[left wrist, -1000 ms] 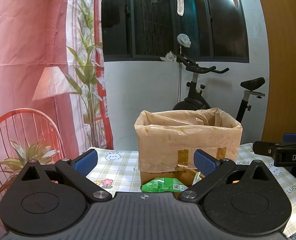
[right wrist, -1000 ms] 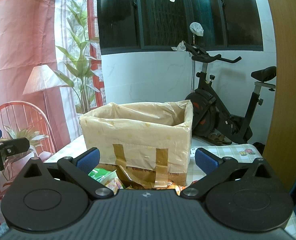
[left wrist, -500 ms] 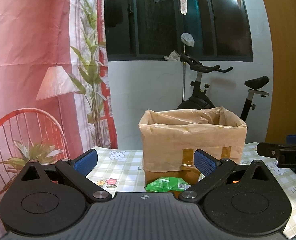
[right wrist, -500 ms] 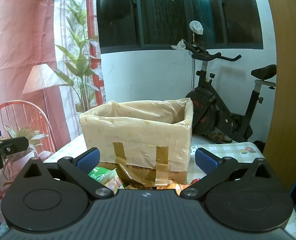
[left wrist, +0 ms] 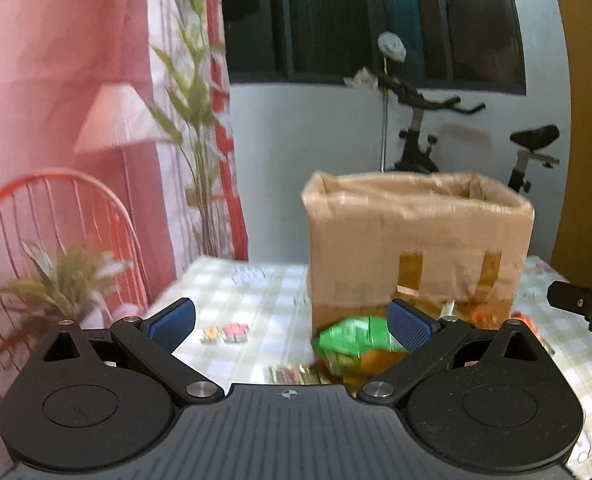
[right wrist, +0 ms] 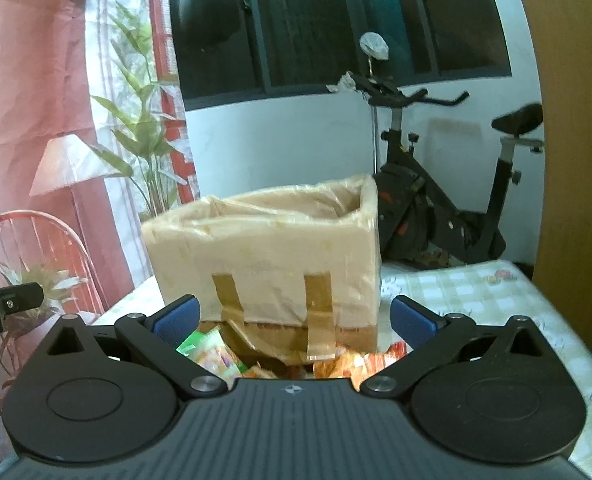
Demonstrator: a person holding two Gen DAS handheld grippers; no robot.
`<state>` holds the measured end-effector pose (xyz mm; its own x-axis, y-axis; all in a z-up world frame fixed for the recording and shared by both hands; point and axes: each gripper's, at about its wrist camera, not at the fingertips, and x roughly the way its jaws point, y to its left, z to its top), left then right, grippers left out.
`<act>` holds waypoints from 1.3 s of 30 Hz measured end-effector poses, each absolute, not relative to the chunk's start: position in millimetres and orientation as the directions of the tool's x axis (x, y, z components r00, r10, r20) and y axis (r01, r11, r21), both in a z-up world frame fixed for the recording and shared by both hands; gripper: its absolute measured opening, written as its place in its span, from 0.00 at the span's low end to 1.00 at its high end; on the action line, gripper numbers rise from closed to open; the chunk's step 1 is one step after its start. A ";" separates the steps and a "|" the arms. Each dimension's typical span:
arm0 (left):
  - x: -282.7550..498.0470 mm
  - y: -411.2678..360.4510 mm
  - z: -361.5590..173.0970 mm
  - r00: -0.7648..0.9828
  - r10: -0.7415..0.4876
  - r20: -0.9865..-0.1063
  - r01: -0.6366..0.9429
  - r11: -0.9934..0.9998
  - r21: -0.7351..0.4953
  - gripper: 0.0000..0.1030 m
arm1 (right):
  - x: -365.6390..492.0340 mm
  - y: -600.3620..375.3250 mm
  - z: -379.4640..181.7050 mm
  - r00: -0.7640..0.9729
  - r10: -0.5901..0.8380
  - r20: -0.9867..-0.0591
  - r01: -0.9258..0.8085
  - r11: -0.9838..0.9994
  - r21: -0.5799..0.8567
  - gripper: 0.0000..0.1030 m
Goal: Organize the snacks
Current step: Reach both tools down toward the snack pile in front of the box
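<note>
An open cardboard box (left wrist: 416, 248) lined with plastic and patched with tape stands on the checked tablecloth; in the right wrist view the box (right wrist: 271, 252) sits straight ahead. Snack packets lie in front of it: a green packet (left wrist: 348, 338) by my left gripper's right fingertip, a green packet (right wrist: 203, 350) and orange packets (right wrist: 348, 362) low in the right wrist view. My left gripper (left wrist: 291, 318) is open and holds nothing. My right gripper (right wrist: 293, 318) is open too, above the packets. The right gripper's tip (left wrist: 580, 306) shows at the left view's right edge.
The checked tablecloth (left wrist: 255, 308) has flower prints and its left edge is near a red wire chair (left wrist: 55, 216). An exercise bike (right wrist: 448, 200) stands behind the table by the white wall. A wooden panel (right wrist: 572, 160) rises on the right.
My left gripper has lifted and tilted down toward the table, showing more cloth and packets. My right gripper has risen a little and shifted right. Both stay open.
</note>
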<state>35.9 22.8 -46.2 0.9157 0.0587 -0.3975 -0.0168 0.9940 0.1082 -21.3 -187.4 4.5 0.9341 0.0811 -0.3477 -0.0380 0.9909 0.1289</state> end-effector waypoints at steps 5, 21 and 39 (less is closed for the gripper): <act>48.8 25.4 -70.2 0.882 0.006 -0.471 0.027 0.998 0.065 0.99 | -14.8 -187.2 -28.5 0.925 0.058 -0.374 -0.011 0.992 0.125 1.00; 49.3 44.2 -86.5 0.847 0.019 -0.532 -0.012 1.000 0.017 0.95 | -23.4 -137.4 -59.3 0.897 0.194 -0.396 -0.213 0.977 -0.003 1.00; 42.3 55.5 -99.9 0.836 0.014 -0.548 -0.027 1.000 -0.016 0.95 | -22.4 -101.4 -97.4 0.827 0.224 -0.515 -0.336 0.932 -0.134 1.00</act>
<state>42.3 55.5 -99.9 0.8364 0.0139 -0.5479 -0.0267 0.9995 -0.0155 -22.4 -101.4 -97.4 0.8271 0.2240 -0.5155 -0.3359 0.9324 -0.1338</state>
